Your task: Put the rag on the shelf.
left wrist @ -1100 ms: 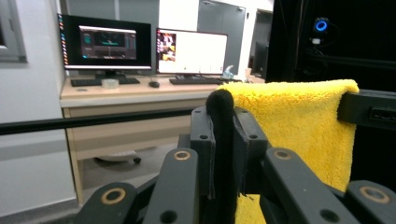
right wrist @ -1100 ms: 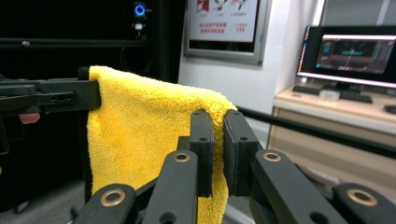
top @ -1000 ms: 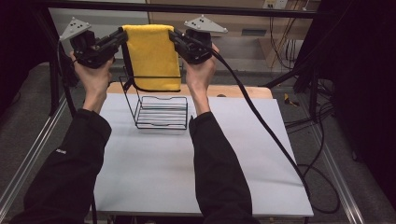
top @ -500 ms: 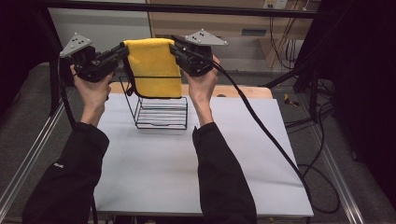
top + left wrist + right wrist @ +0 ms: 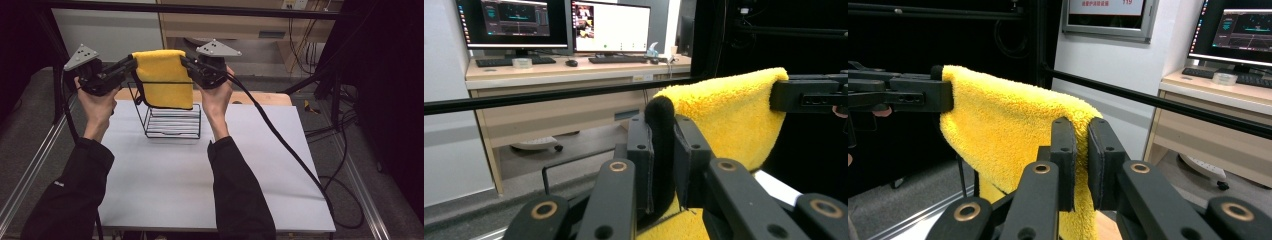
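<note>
A yellow towel (image 5: 164, 80) hangs stretched between my two grippers, its lower edge in front of the top of a black wire rack (image 5: 172, 125) that stands on the white table (image 5: 165, 190). My left gripper (image 5: 131, 67) is shut on the towel's top left corner and my right gripper (image 5: 186, 62) on its top right corner. In the left gripper view my gripper (image 5: 663, 135) clamps the towel's dark-trimmed edge, and the towel (image 5: 729, 110) runs to the other gripper (image 5: 809, 95). In the right gripper view my gripper (image 5: 1080, 135) pinches the towel (image 5: 1008, 125).
A wooden board (image 5: 260, 97) lies along the table's far edge. A thick cable (image 5: 280, 140) trails from the right gripper across the table's right side. A black frame bar (image 5: 549, 95) runs overhead at the back, with a desk with monitors (image 5: 609, 27) beyond it.
Both grippers have come down and slightly towards the person with the towel held between them, so its lower edge now hangs nearer the rack.
</note>
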The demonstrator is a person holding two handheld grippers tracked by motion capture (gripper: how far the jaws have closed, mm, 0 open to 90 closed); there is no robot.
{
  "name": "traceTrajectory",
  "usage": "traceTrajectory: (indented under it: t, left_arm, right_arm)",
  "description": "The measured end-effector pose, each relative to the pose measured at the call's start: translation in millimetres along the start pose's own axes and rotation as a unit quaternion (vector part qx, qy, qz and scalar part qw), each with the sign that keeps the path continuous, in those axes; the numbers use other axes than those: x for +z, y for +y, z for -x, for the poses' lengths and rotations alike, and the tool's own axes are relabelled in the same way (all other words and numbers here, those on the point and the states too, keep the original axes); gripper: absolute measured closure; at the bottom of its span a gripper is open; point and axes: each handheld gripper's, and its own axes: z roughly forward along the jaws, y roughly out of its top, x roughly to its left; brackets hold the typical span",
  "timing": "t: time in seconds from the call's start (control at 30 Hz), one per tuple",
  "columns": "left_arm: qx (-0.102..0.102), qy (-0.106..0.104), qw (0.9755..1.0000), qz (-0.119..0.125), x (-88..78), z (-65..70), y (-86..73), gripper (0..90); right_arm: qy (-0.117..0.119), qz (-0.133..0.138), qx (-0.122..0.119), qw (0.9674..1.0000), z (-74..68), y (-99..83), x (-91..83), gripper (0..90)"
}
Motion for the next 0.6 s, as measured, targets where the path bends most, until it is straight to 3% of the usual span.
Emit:
traceTrajectory:
  t: [0.6]
  left_arm:
    - [0.009, -0.015, 0.9993, -0.032, -17.5, 11.1, -16.6, 78.1]
  right_arm:
    - [0.026, -0.021, -0.014, 0.9993, -10.0, -15.0, -17.3, 82.6]
